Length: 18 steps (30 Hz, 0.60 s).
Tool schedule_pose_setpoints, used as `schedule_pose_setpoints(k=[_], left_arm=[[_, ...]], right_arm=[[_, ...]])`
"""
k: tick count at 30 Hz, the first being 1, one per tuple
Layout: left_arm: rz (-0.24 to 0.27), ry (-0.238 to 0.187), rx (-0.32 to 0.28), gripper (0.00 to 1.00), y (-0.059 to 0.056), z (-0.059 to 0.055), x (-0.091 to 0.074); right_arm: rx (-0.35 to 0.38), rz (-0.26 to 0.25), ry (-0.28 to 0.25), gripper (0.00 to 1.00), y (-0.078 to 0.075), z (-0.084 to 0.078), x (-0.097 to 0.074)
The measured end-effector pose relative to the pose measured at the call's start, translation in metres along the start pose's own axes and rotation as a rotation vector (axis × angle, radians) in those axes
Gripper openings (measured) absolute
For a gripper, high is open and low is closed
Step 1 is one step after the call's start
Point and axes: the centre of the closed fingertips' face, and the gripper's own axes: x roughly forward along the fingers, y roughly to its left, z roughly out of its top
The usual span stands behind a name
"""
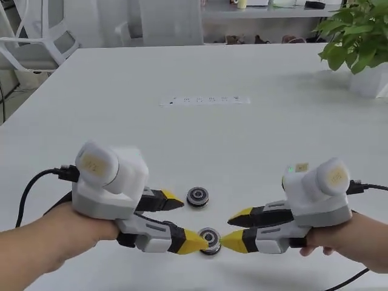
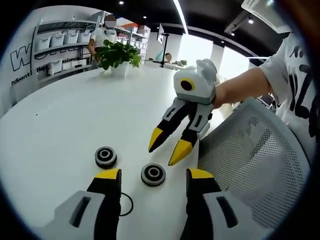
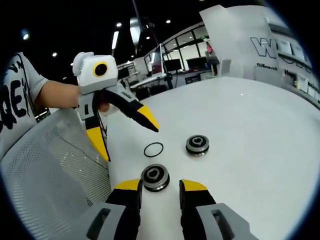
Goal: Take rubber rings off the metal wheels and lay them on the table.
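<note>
A loose black rubber ring (image 3: 153,149) lies flat on the white table (image 1: 273,139), just left of the near wheel (image 1: 209,238). In the left gripper view part of it is hidden behind that gripper's own jaw. The near wheel lies flat close to the table's near edge, and the far wheel (image 1: 197,196) lies flat a little farther back and slightly left, apart from it. Both wheels have dark rims around a metal hub, but I cannot tell whether either still carries a ring. The left gripper (image 1: 191,222) reaches in from the left with its jaws spread open, and its own view shows the near wheel (image 2: 153,174) between the two yellow tips with a gap on each side and the far wheel (image 2: 105,157) off to one side. The right gripper (image 1: 227,229) comes in from the right, also with its jaws apart and holding nothing, and its own view shows the near wheel (image 3: 155,177) between its tips. In the head view one tip of each gripper meets the near wheel from opposite sides, though I cannot tell if they actually touch it. A white power strip (image 1: 205,100) lies mid-table, well beyond the wheels. A leafy plant (image 1: 357,36) stands at the far right corner. A mesh chair (image 2: 250,155) sits near the person.
</note>
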Motion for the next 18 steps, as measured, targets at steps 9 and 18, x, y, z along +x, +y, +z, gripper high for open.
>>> schedule_pose_setpoints(k=[9,18], left_arm=[[-0.020,0.030,-0.001,0.44,-0.004,-0.006,0.014],[-0.028,0.056,-0.006,0.36,-0.004,-0.014,0.022]], right_arm=[[-0.040,0.010,0.034,0.24,0.001,-0.013,0.009],[-0.081,0.020,0.045,0.19,0.002,-0.016,0.016]])
